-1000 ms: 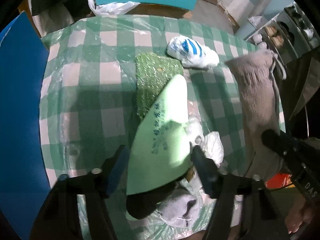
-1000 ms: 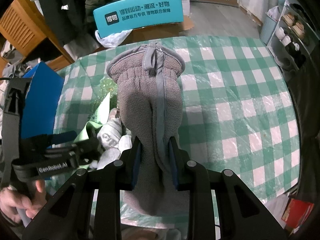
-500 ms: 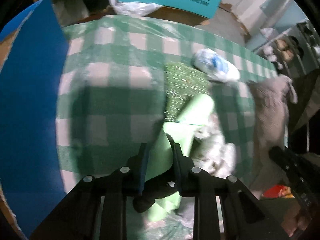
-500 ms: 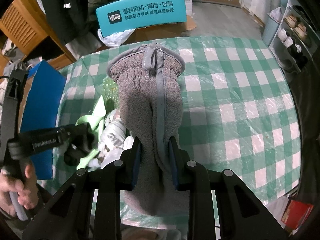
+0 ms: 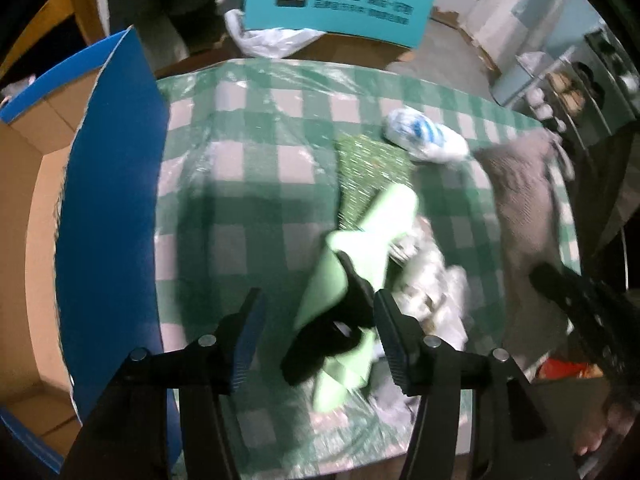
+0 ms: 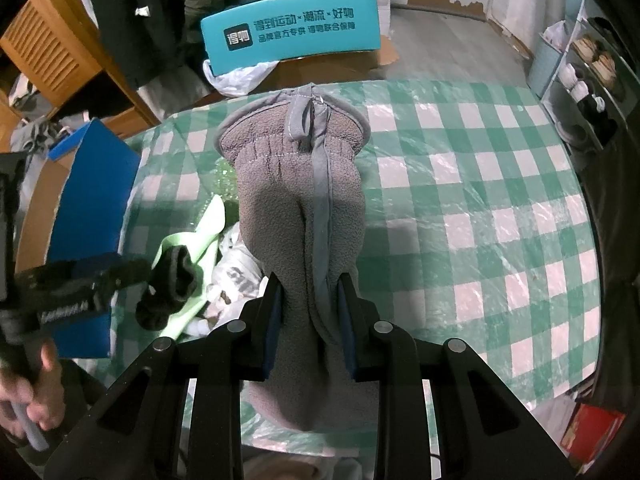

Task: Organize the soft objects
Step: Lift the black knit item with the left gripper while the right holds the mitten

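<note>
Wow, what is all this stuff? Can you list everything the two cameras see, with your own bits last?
Tablecloth: one, green and white check under clear plastic, covers the table.
Grey mitt: one, lying on the cloth, pinched by the right claw.
Green packet: one, pale green, in the pile at the near edge.
Black sock: one, on the green packet, between the left claw's fingers.
Glitter cloth: one, dark green, mid-table.
Striped bundle: one, white and blue, beyond the glitter cloth.
Blue box: one, open, brown inside, left of the table.
Teal box: one, behind the table.
Left claw: black, opening, pads clear of the sock.
Right claw: black, shut on the mitt.
</note>
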